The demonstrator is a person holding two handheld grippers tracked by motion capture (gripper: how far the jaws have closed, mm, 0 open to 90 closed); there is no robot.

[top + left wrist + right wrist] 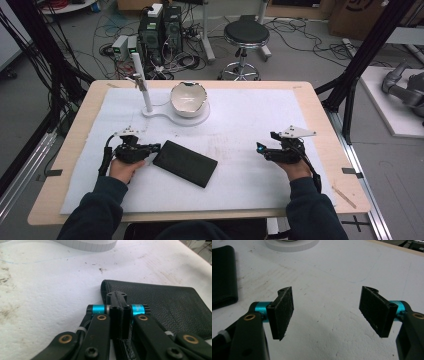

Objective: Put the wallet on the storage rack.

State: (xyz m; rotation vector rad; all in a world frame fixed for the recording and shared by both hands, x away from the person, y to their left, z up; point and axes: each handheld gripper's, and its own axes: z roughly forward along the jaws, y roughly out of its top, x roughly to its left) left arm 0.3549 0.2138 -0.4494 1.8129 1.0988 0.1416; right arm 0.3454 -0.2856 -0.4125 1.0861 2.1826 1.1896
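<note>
A black leather wallet (185, 163) lies flat on the white mat, left of centre. My left gripper (156, 147) is shut, and its tips sit on the wallet's left edge. In the left gripper view the two pads are pressed together over the wallet (162, 302) at its rounded corner, where my left gripper (119, 312) shows nothing clearly between them. My right gripper (261, 149) rests low on the mat at the right, apart from the wallet. In its own view my right gripper (328, 305) stands wide open over bare mat, with the wallet (222, 277) at far left.
A white bowl with a jagged rim (188, 98) sits on a white stand base (175, 117) at the back, with an upright white post (141, 80) beside it. The white mat (250, 115) covers the wooden table. A stool (246, 35) and cables lie beyond.
</note>
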